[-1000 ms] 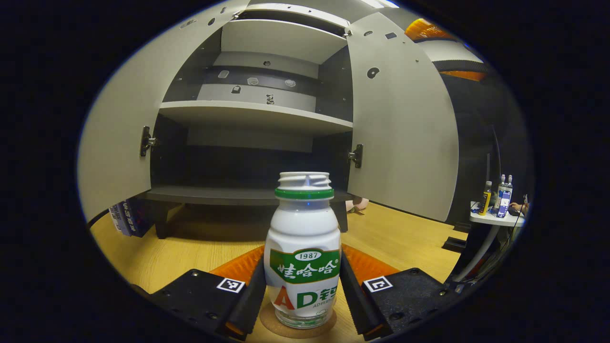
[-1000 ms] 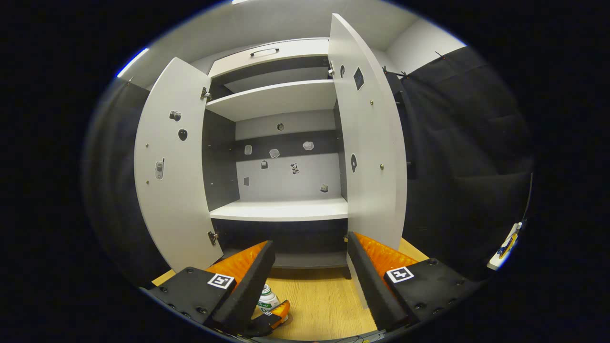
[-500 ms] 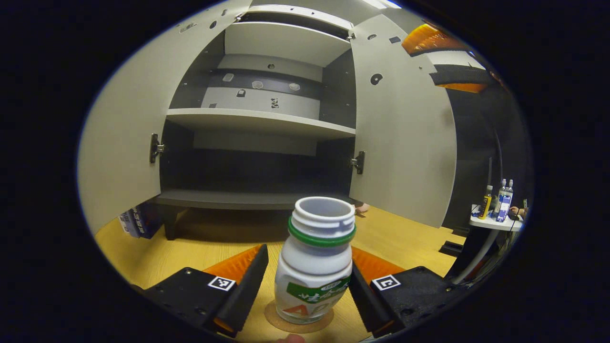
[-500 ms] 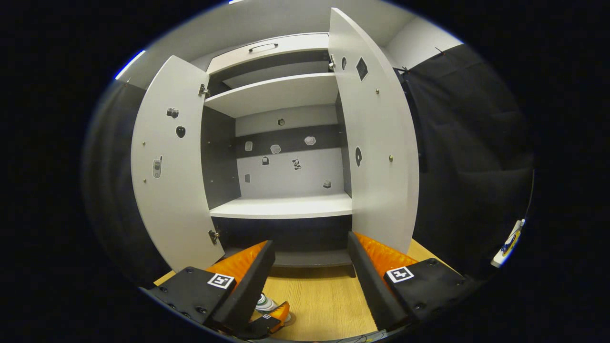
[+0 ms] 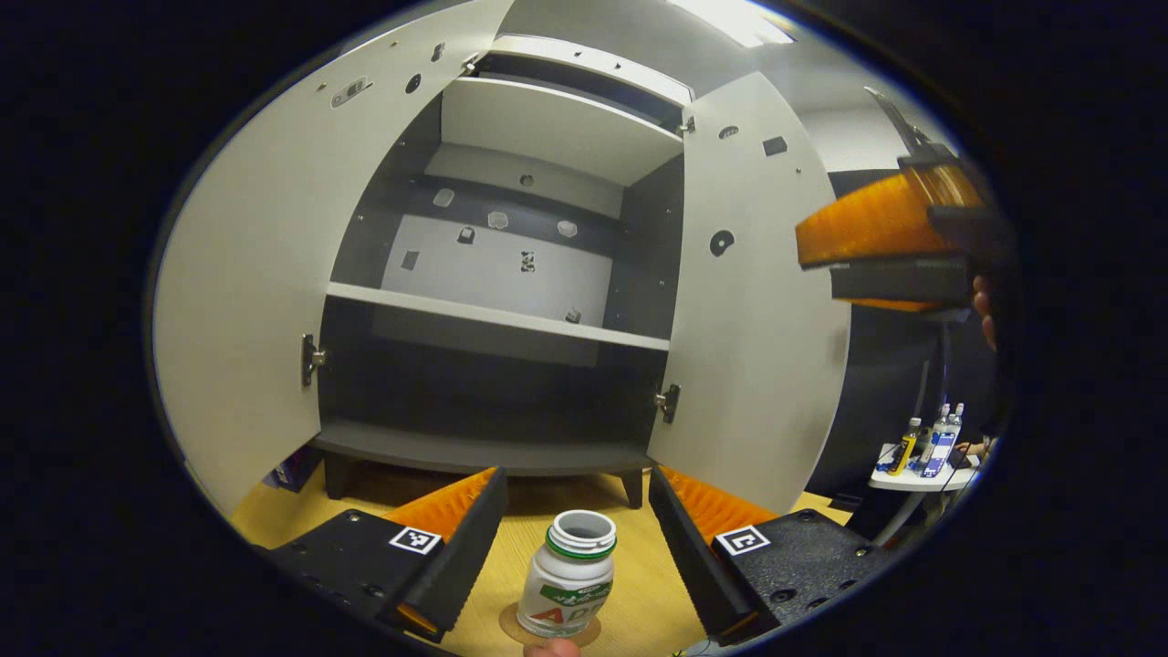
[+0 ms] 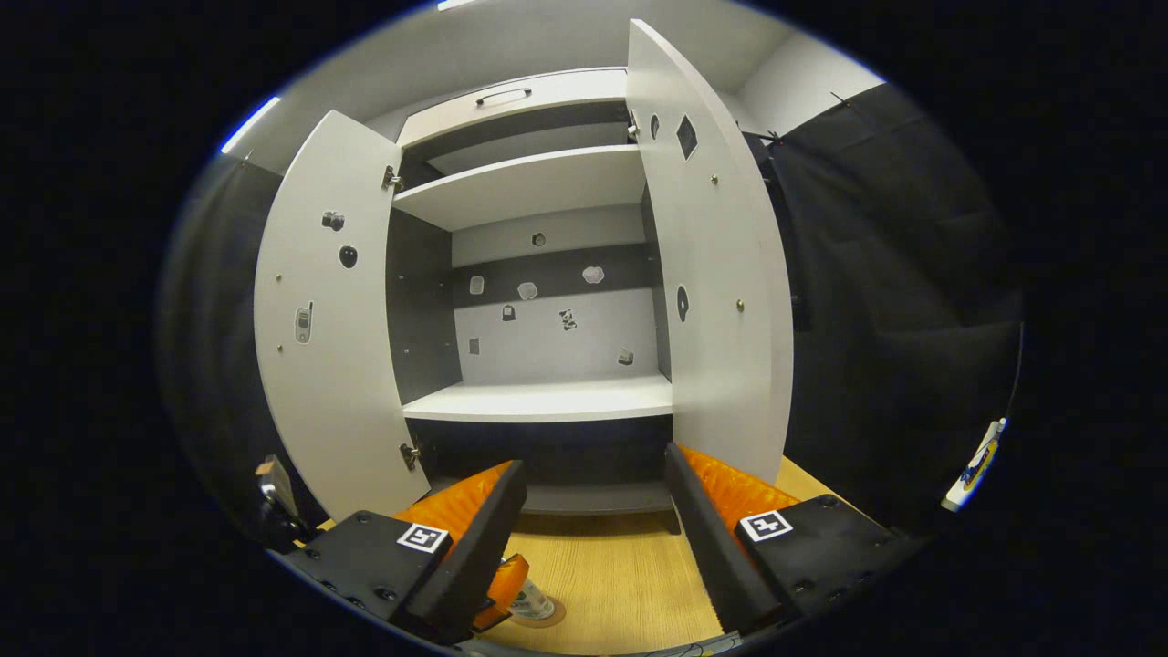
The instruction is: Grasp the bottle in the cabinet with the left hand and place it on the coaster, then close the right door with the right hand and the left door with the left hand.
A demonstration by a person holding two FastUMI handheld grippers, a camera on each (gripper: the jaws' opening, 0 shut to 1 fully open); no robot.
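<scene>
Your left gripper (image 5: 577,538) is open at the bottom middle of the left gripper view, with its fingers apart on each side of the bottle and not touching it. Your right gripper (image 6: 595,525) is open too and holds nothing, low in the right gripper view.

Big things first. The cabinet (image 6: 547,401) fills the middle, and both doors are open wide. The right door (image 6: 721,301) stands just past your right gripper, so if you swing in too fast the door could slam or bounce back open. The left door (image 5: 265,274) will sweep over the wooden table (image 5: 675,602), so mind your arm.

The bottle (image 5: 568,589) stands upright on the round coaster (image 5: 509,624), bottom middle. It has no cap. Bump it with a finger and it could tip over.

The bottle's green label has writing, but it is too small to read.
</scene>
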